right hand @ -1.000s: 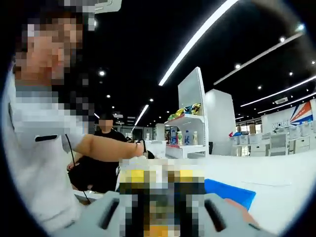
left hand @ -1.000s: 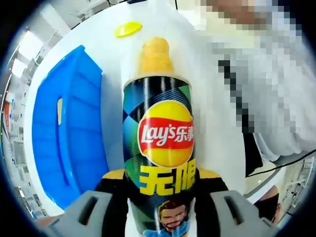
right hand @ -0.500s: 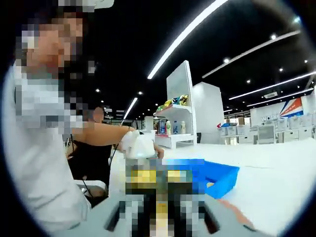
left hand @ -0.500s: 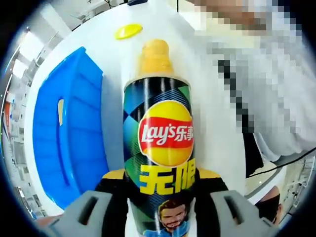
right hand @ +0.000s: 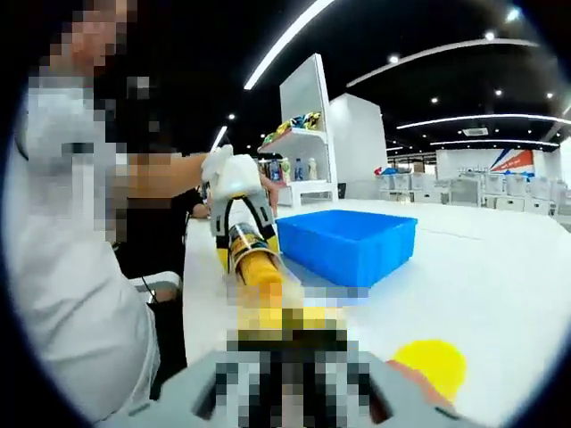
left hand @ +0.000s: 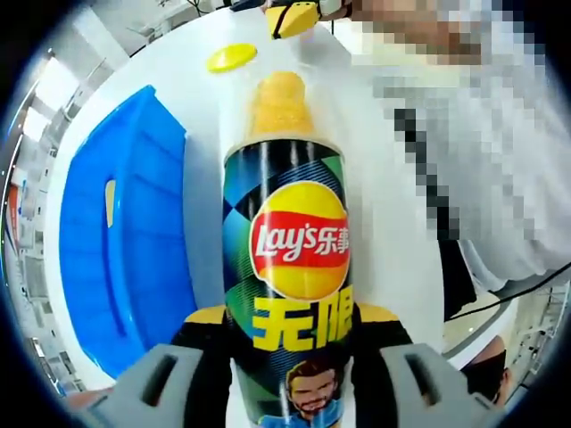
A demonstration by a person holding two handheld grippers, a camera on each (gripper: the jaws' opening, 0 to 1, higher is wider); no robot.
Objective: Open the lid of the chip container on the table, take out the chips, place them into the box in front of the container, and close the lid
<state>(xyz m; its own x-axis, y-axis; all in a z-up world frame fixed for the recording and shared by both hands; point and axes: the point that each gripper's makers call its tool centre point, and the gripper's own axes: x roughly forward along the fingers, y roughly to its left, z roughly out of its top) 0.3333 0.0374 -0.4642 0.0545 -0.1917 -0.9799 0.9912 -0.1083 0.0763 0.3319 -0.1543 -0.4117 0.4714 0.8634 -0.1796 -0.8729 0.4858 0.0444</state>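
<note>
Left jaws pinching chip can (left hand: 294,267) low on body; right jaws blurred, cannot tell. Chips (left hand: 281,102) poking out: light, brittle, take gently by edges.

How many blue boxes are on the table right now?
1. The blue box sits on the white table beside the chip container; the right gripper view shows the same box.

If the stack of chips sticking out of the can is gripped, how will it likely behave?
The chip stack stands bare out of the Lay's can, so it is probably brittle and could crack under a hard squeeze. The chips look loosely nested, so they may slide apart and spill.
</note>
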